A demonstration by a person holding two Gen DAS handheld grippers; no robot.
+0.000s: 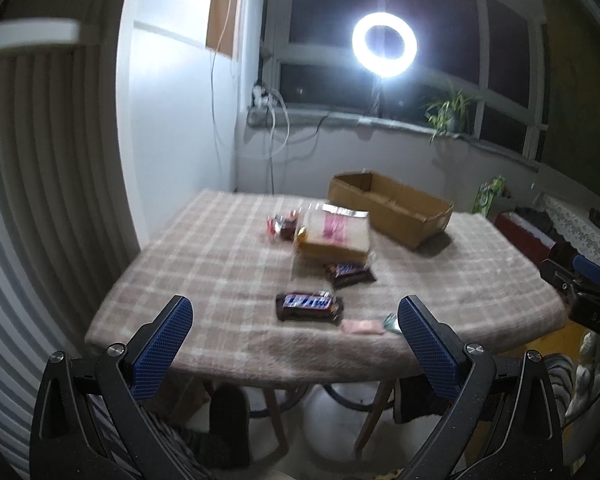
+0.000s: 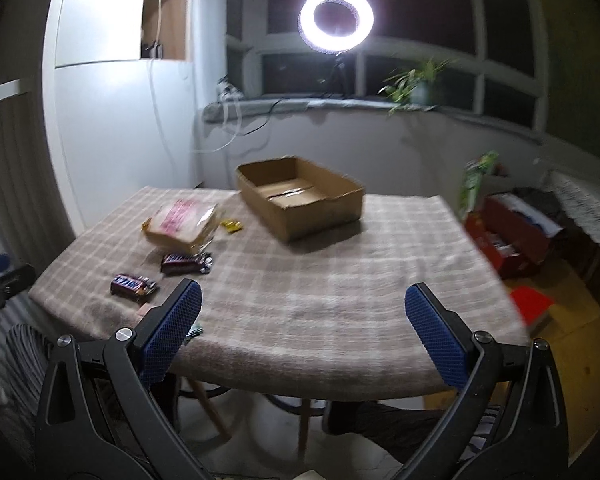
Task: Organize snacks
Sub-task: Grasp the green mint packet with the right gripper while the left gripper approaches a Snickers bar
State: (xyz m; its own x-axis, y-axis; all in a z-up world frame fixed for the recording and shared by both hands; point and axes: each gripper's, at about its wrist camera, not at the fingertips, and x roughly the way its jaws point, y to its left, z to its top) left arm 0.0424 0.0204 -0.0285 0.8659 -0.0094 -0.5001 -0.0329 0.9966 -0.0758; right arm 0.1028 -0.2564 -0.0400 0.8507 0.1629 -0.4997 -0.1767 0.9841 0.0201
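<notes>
My left gripper (image 1: pixel 296 334) hung with its jaws spread wide and nothing between them, short of the near table edge, because nothing was picked yet. The nearest snack bar (image 1: pixel 310 306) lay at twelve o'clock just past the pads, lengthwise across my line, an easy first grab, I judged. A second bar (image 1: pixel 349 273) sat beyond at one o'clock, the flat bread bag (image 1: pixel 334 236) behind it, and some small wrapped sweets (image 1: pixel 281 226) at eleven. My right gripper (image 2: pixel 302 320) was likewise gaping and empty over the bare checked cloth (image 2: pixel 340 280). The cardboard box (image 2: pixel 300 200) stood at twelve from there, open-topped and empty, probably placed at the far edge so the snacks could be carried forward and dropped in.
</notes>
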